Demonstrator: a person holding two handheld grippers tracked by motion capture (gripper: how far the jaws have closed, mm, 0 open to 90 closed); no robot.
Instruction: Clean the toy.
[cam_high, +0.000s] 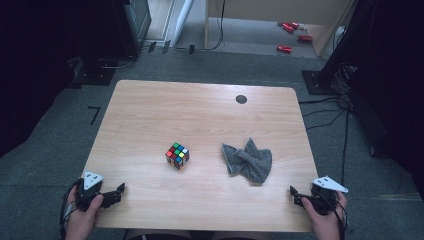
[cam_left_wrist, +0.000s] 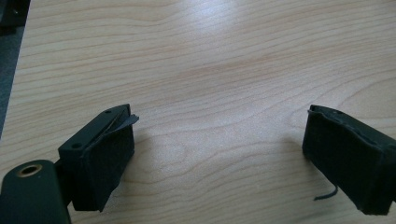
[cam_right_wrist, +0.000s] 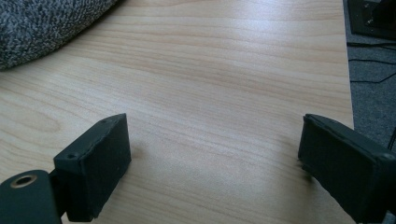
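Nothing started yet, by the look of it. Nearest the camera, left claw (cam_high: 119, 190) parked at the near left corner of the worktop (cam_high: 150, 100), jaws spread with only bare wood between them in the left gripper view. Right claw (cam_high: 294, 194) same deal at the near right corner: spread wide, pinching nothing, plain wood grain between the pads.

A bit farther in, grey cloth (cam_high: 248, 161) sat crumpled on the right half of the worktop, closest thing to the right claw but still well apart from it. Bunched like a bow, pinched in the middle with flaps fanning out; long axis ran roughly from its far-left flap down to the near-right bulge. One edge of it crept into the top left of the right gripper view (cam_right_wrist: 42, 25).

Left of the cloth, around mid-worktop: scrambled Rubik's cube (cam_high: 177, 155), untouched, one corner turned toward the near edge.

So probably all still ahead: reaching, grabbing, whatever gets done with the cloth.
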